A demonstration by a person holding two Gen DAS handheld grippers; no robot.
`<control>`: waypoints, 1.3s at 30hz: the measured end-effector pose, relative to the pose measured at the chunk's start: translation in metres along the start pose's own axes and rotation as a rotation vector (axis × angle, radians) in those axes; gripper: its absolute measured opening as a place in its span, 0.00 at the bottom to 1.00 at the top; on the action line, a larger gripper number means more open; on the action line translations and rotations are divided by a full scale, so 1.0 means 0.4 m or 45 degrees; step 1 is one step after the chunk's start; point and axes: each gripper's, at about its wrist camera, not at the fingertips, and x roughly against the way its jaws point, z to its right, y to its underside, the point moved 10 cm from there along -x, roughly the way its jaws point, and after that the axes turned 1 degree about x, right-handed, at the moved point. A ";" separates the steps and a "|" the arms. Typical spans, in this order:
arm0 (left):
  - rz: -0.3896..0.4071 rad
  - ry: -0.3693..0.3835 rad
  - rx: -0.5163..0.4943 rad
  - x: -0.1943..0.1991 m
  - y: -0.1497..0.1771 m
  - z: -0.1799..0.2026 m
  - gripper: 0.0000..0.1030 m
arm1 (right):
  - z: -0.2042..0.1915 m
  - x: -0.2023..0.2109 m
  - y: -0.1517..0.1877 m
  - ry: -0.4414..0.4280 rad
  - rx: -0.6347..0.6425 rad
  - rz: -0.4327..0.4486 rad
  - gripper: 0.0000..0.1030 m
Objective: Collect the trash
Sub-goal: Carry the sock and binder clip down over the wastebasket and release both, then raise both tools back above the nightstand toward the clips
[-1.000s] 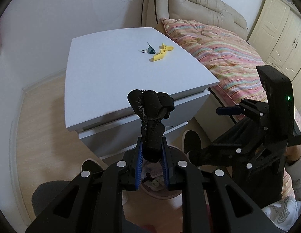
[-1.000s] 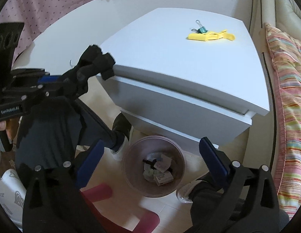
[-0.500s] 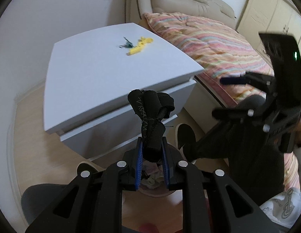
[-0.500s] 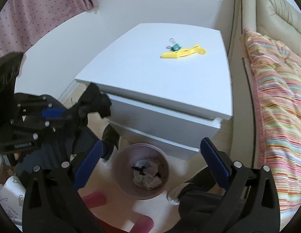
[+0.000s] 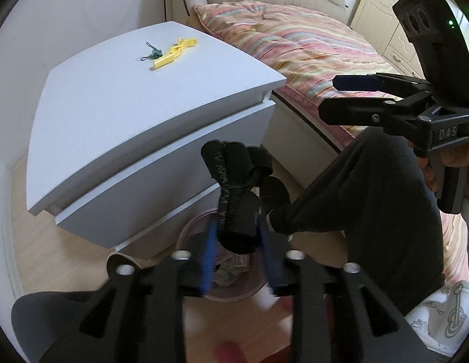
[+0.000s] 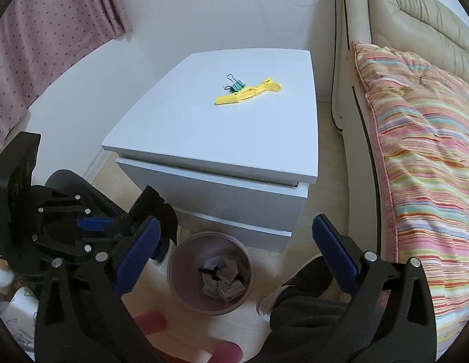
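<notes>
Hovering over the pink waste bin (image 5: 201, 290), the left gripper (image 5: 237, 257) has a black fabric bundle (image 5: 234, 190) standing up between its blue pads, long axis running along the fingers and away from the camera. The jaws are opening, and the pads look to be just clear of the cloth, so I'd say it is being let go. The bin's mouth lies directly below the bundle, already holding scraps of paper, which is what the drop turns on. The right gripper (image 6: 237, 257) is spread wide with nothing in it, held off to the side. On the white nightstand (image 6: 219, 139) a yellow plastic piece (image 6: 248, 92) and a green binder clip (image 6: 234, 84) lie touching, well apart from both grippers; the empty right one seems the likelier to fetch them
</notes>
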 end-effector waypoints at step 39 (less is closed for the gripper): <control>0.171 -0.116 0.184 0.100 -0.121 -0.168 0.84 | -0.026 -0.033 -0.142 -0.048 0.016 -0.004 0.97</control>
